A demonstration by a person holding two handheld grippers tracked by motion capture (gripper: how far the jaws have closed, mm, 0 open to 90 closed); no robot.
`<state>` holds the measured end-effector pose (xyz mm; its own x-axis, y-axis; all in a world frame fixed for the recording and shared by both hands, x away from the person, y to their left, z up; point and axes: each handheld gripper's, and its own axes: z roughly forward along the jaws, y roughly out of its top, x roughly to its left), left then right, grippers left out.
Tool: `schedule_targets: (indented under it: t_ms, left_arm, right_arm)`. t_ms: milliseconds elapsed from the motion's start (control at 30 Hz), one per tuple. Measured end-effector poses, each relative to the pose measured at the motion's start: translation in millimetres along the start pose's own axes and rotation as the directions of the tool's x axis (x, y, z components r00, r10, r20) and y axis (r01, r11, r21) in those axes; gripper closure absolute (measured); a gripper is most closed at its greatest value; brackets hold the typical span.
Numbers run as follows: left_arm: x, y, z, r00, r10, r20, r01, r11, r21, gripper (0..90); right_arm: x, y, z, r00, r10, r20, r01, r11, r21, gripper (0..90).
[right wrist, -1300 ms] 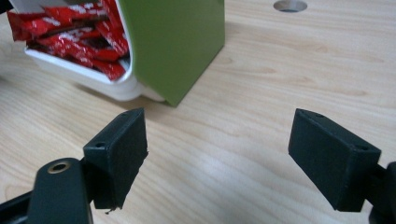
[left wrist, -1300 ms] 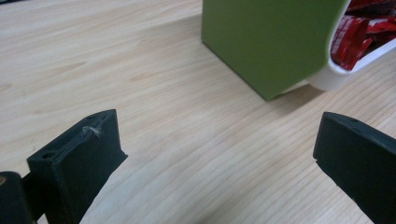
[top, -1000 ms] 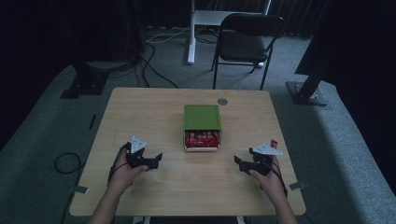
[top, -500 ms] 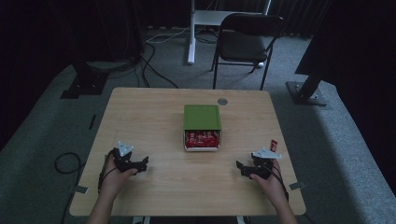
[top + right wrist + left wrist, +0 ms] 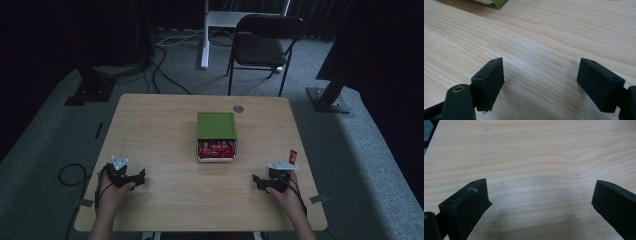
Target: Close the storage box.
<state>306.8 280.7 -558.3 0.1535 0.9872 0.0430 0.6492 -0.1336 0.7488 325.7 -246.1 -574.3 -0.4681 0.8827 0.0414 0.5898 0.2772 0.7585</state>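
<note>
Near the bench point(image 5: 160, 130) front edge, short of the green box point(image 5: 216, 125), we rest left gripper point(image 5: 131, 178) and right gripper point(image 5: 261, 182), jaws apart, empty; a careless reach could shove its open tray of red packets point(image 5: 216, 148).

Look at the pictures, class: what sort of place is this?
Probably a recording studio or lab set-up, not a home: a lone wooden table on grey carpet, dark curtains behind, a folding chair, loose floor cables and black stand bases.

A dark studio-like lab: black curtains point(image 5: 50, 40), grey carpet point(image 5: 360, 150), stand bases point(image 5: 327, 100), floor cables point(image 5: 165, 75).
</note>
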Motion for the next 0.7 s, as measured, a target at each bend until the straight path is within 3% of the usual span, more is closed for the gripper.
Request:
schedule_targets:
  t_ms: [233, 500, 567, 600, 633, 700]
  left_arm:
    - [9.2, -8.6, 0.6, 0.9988, 0.007, -0.048, -0.005, 0.9996, 0.028, 1.8]
    - [17.7, -15.1, -2.7, 0.9971, -0.005, -0.075, 0.009, 0.9985, 0.055, 1.9]
    - [20.8, -17.6, -4.6, 0.9967, -0.051, -0.063, 0.055, 0.9962, 0.067, 1.9]
    - [20.8, -17.6, -4.6, 0.9967, -0.051, -0.063, 0.055, 0.9962, 0.067, 1.9]
    - [22.0, -18.8, -5.3, 0.9949, -0.083, -0.057, 0.087, 0.9933, 0.076, 1.9]
    - [22.4, -19.8, -6.3, 0.9938, -0.09, -0.066, 0.095, 0.9927, 0.074, 1.9]
  right_arm:
    - [4.1, 0.5, 1.7, 0.9992, -0.036, 0.02, 0.035, 0.999, 0.018, 17.6]
    - [4.6, 0.3, 1.9, 0.999, -0.027, 0.035, 0.026, 0.999, 0.025, 13.9]
    - [4.6, 0.1, 2.0, 0.999, -0.019, 0.04, 0.018, 0.999, 0.027, 13.0]
    - [4.6, 0.1, 2.0, 0.999, -0.019, 0.04, 0.018, 0.999, 0.027, 13.0]
    - [4.6, 0.2, 2.0, 0.999, -0.018, 0.041, 0.017, 0.999, 0.027, 13.0]
    - [4.7, 0.1, 2.0, 0.999, -0.017, 0.041, 0.016, 0.999, 0.027, 12.9]
